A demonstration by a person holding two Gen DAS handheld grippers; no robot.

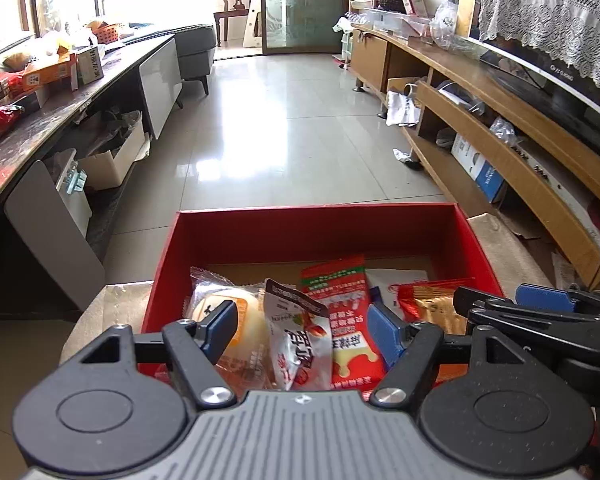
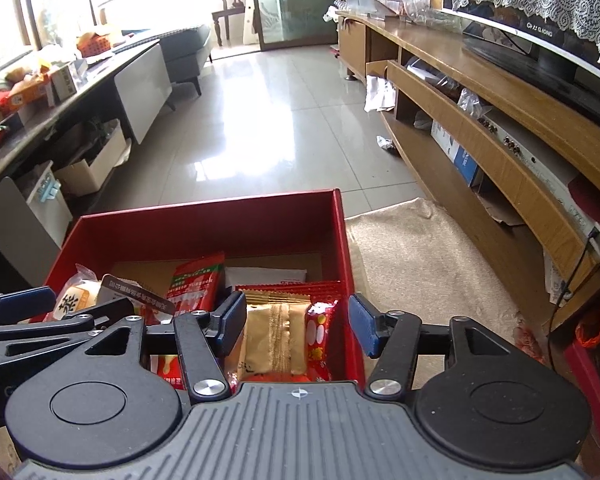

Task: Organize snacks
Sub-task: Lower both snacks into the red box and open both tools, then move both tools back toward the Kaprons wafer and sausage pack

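A red cardboard box (image 1: 312, 232) (image 2: 204, 228) sits on a beige cloth and holds several snack packets. In the left wrist view I see a round bun packet (image 1: 220, 320), a white-and-red date packet (image 1: 296, 336) and a red-green packet (image 1: 344, 300). My left gripper (image 1: 302, 326) is open over them, holding nothing. In the right wrist view a gold wafer packet (image 2: 276, 336) and a red packet (image 2: 320, 336) lie at the box's right end. My right gripper (image 2: 298, 322) is open above them, its right finger outside the box wall.
A beige cloth (image 2: 428, 264) lies right of the box. A wooden TV stand (image 2: 500, 128) with a television runs along the right. A dark cluttered table (image 1: 60, 92) with more snack boxes stands at the left. Tiled floor (image 1: 292, 120) stretches ahead.
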